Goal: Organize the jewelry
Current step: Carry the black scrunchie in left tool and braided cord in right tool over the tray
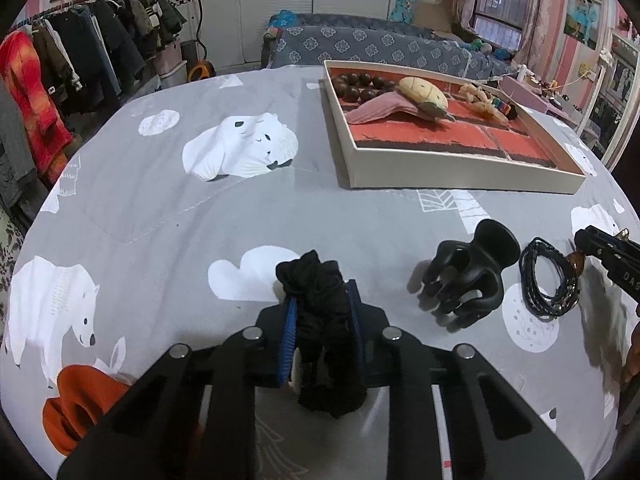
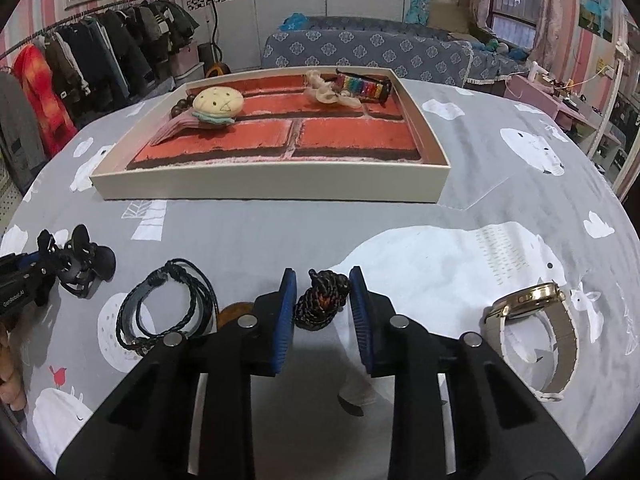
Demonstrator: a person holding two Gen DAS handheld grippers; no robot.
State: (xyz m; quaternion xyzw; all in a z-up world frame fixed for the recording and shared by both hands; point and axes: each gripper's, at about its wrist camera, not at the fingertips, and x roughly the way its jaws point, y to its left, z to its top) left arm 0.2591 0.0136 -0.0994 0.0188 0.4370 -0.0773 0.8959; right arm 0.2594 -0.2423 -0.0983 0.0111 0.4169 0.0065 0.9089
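My left gripper (image 1: 320,300) is shut on a black scrunchie (image 1: 316,312), held just above the grey bedspread. My right gripper (image 2: 322,300) is open with a black-and-orange braided band (image 2: 320,304) lying between its fingers. A white tray with a red brick lining (image 2: 272,186) stands beyond, also in the left wrist view (image 1: 460,174). It holds a burger-shaped plush clip (image 2: 218,104), dark beads, a cream scrunchie (image 2: 328,92) and a rainbow bracelet (image 2: 362,88). A black claw clip (image 1: 468,276) and a dark braided bracelet (image 1: 550,280) lie to the right of my left gripper.
A gold watch with a beige strap (image 2: 540,320) lies right of my right gripper. An orange scrunchie (image 1: 80,404) lies at the lower left of the left wrist view. A clothes rack (image 1: 60,60) stands at the left and a sofa (image 1: 380,48) behind.
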